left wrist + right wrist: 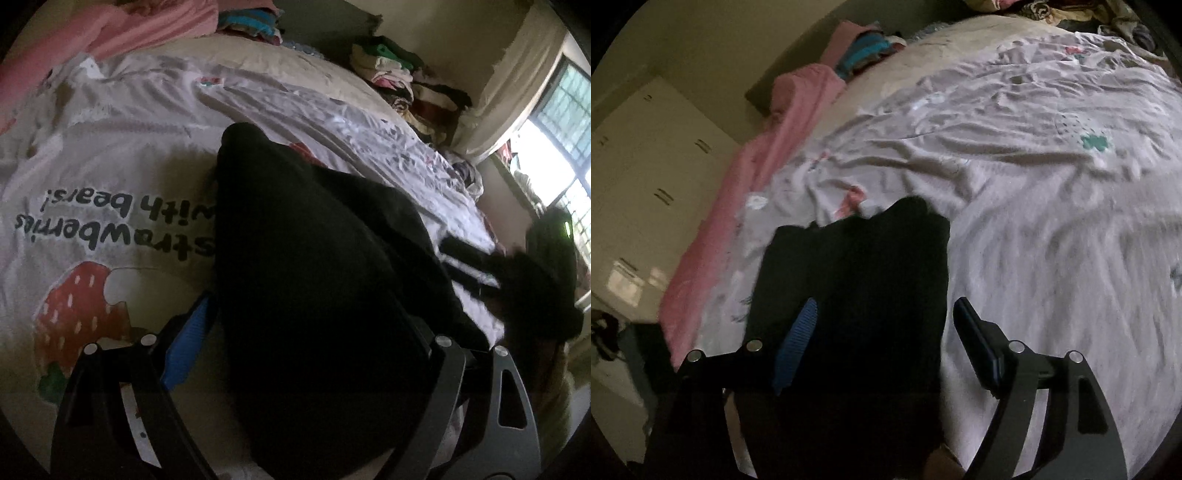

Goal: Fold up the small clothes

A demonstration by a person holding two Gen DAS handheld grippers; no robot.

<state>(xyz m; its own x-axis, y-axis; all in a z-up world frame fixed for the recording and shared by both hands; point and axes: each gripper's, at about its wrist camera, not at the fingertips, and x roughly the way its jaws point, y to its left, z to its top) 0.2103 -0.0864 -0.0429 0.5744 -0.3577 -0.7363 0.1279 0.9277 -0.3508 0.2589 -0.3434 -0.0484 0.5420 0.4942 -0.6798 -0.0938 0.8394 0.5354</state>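
Plainly, black garment [857, 295] lies folded, dark, creaseless.

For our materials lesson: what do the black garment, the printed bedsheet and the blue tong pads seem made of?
Black garment: soft matte cloth, probably knit; it drapes in folds.
Printed bedsheet: thin woven fabric, likely cotton; fine creases.
Blue pads: ribbed rubber or plastic, judging by the ridges.
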